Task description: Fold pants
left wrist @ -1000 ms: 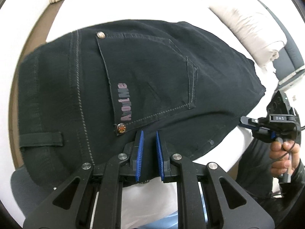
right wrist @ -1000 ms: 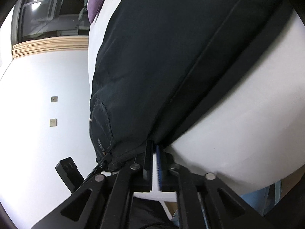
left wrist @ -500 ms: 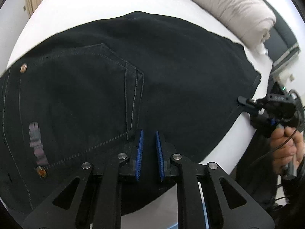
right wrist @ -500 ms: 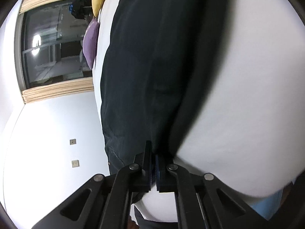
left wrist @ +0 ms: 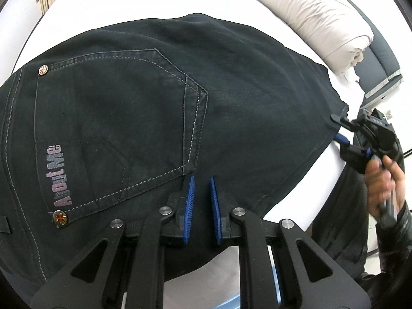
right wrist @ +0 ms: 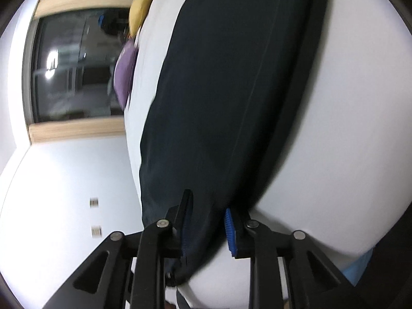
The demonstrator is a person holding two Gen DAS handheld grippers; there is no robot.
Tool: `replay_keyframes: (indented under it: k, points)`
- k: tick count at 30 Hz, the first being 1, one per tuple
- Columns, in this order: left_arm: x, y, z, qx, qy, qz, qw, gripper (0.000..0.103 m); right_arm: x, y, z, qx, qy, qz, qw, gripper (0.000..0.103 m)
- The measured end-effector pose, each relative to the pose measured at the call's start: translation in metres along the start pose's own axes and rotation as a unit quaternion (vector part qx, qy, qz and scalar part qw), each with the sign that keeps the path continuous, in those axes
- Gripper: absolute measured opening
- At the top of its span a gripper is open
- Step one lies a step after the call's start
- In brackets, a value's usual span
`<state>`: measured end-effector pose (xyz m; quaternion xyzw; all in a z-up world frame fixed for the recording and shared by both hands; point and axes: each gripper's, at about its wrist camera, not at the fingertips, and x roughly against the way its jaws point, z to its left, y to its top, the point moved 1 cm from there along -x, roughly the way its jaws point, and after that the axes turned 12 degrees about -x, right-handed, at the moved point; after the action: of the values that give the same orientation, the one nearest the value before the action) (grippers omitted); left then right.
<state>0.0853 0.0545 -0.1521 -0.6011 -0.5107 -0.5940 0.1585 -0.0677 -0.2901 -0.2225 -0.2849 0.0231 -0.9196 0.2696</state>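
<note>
Black pants lie flat on the white bed, back pocket up with pink lettering. My left gripper is shut, its blue pads a narrow slit apart, tips over the cloth just below the pocket's lower right corner; I see no cloth pinched. My right gripper, held by a hand, is at the pants' right corner. In the right wrist view the jaws of my right gripper are opening, with the dark edge of the pants running between the pads.
A rolled pale duvet lies along the bed's far right, beside a dark grey padded frame. Purple and yellow cushions sit at the bed's far end by a dark window. A white wall borders the bed.
My left gripper has slid across the pants from the pocket's lower rivet to its other corner. The right gripper's jaws, pressed together on the pants' edge half a second ago, have parted.
</note>
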Motion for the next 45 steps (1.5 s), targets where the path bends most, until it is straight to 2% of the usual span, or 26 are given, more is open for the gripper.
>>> replay_keyframes:
  k: [1, 2, 5, 9, 11, 12, 13, 14, 16, 18, 20, 24, 25, 26, 27, 28, 30, 31, 32, 35, 37, 40, 42, 45]
  points:
    - [0.001, 0.000, 0.001, 0.000, 0.000, 0.000, 1.0000, 0.013, 0.002, 0.007, -0.002, -0.006, 0.002, -0.006, 1.000, 0.017]
    - [0.004, -0.001, 0.004, -0.001, 0.000, 0.000, 1.0000, 0.013, 0.005, 0.014, -0.004, -0.009, -0.005, -0.013, 1.000, 0.005]
    - [0.002, 0.000, 0.002, -0.001, -0.001, 0.002, 1.0000, 0.013, 0.015, 0.018, -0.013, -0.014, -0.012, -0.023, 1.000, 0.003]
    - [0.002, 0.000, 0.004, 0.000, -0.002, 0.002, 1.0000, 0.013, 0.020, 0.015, -0.014, 0.000, -0.018, -0.017, 1.000, 0.004]
    - [0.002, 0.000, 0.004, -0.001, -0.002, 0.002, 1.0000, 0.013, 0.027, 0.027, -0.011, -0.010, -0.018, -0.022, 1.000, 0.013]
    - [0.003, 0.000, 0.005, 0.000, -0.004, 0.002, 1.0000, 0.013, 0.034, 0.036, -0.009, -0.016, -0.015, -0.039, 0.999, 0.019]
    - [0.002, -0.001, 0.005, 0.002, -0.006, 0.002, 1.0000, 0.013, 0.034, 0.038, -0.005, -0.018, -0.010, -0.051, 0.999, 0.030]
    - [0.002, 0.000, 0.006, 0.003, -0.007, 0.001, 1.0000, 0.013, 0.041, 0.047, -0.004, -0.021, -0.006, -0.071, 0.997, 0.032]
    - [0.002, 0.000, 0.007, 0.001, -0.006, 0.002, 1.0000, 0.013, 0.049, 0.062, -0.001, -0.026, -0.006, -0.099, 0.995, 0.031]
    - [0.003, 0.000, 0.007, 0.000, -0.005, 0.001, 1.0000, 0.013, 0.053, 0.080, -0.007, -0.039, -0.013, -0.106, 0.994, 0.006]
    - [0.004, -0.001, 0.007, 0.002, -0.007, 0.000, 1.0000, 0.013, 0.060, 0.089, -0.014, -0.055, -0.022, -0.121, 0.991, 0.002]
    - [0.004, -0.003, 0.010, 0.006, -0.012, -0.003, 0.9999, 0.013, 0.085, 0.095, -0.022, -0.070, -0.018, -0.147, 0.986, 0.005]
    - [0.004, -0.003, 0.011, 0.006, -0.012, -0.004, 0.9999, 0.013, 0.091, 0.097, -0.022, -0.069, -0.024, -0.155, 0.985, 0.010]
    - [0.004, -0.004, 0.011, 0.006, -0.013, -0.005, 0.9999, 0.013, 0.100, 0.096, -0.021, -0.068, -0.039, -0.174, 0.982, 0.018]
    - [0.005, -0.004, 0.011, 0.006, -0.012, -0.006, 0.9999, 0.013, 0.112, 0.095, -0.017, -0.066, -0.059, -0.201, 0.976, 0.021]
    - [0.006, -0.005, 0.011, 0.007, -0.012, -0.008, 0.9999, 0.013, 0.124, 0.094, -0.012, -0.058, -0.064, -0.224, 0.971, 0.021]
    - [0.011, -0.005, 0.010, 0.007, -0.007, -0.013, 0.9999, 0.013, 0.134, 0.087, 0.005, -0.033, -0.060, -0.243, 0.968, 0.021]
    - [0.016, -0.004, 0.008, 0.006, 0.002, -0.017, 0.9998, 0.013, 0.133, 0.085, 0.014, -0.012, -0.055, -0.237, 0.970, 0.021]
    - [0.020, -0.002, 0.007, 0.005, 0.008, -0.021, 0.9997, 0.013, 0.121, 0.077, 0.034, 0.030, -0.043, -0.211, 0.976, 0.021]
    - [0.038, 0.011, 0.005, 0.007, 0.005, -0.057, 0.9984, 0.013, 0.061, 0.047, 0.081, 0.124, -0.019, -0.100, 0.987, 0.017]
    - [0.045, 0.027, 0.005, 0.003, 0.009, -0.074, 0.9972, 0.013, 0.005, 0.016, 0.109, 0.178, 0.011, -0.006, 0.984, 0.014]
    - [0.040, 0.055, 0.008, -0.010, 0.020, -0.076, 0.9969, 0.013, -0.085, -0.024, 0.139, 0.217, 0.017, 0.111, 0.970, 0.013]
    - [0.025, 0.071, 0.017, -0.010, 0.030, -0.066, 0.9973, 0.013, -0.132, -0.033, 0.146, 0.214, 0.007, 0.138, 0.967, 0.013]
    - [0.002, 0.081, 0.041, 0.014, 0.051, -0.041, 0.9978, 0.013, -0.180, -0.030, 0.138, 0.198, -0.009, 0.171, 0.965, 0.013]
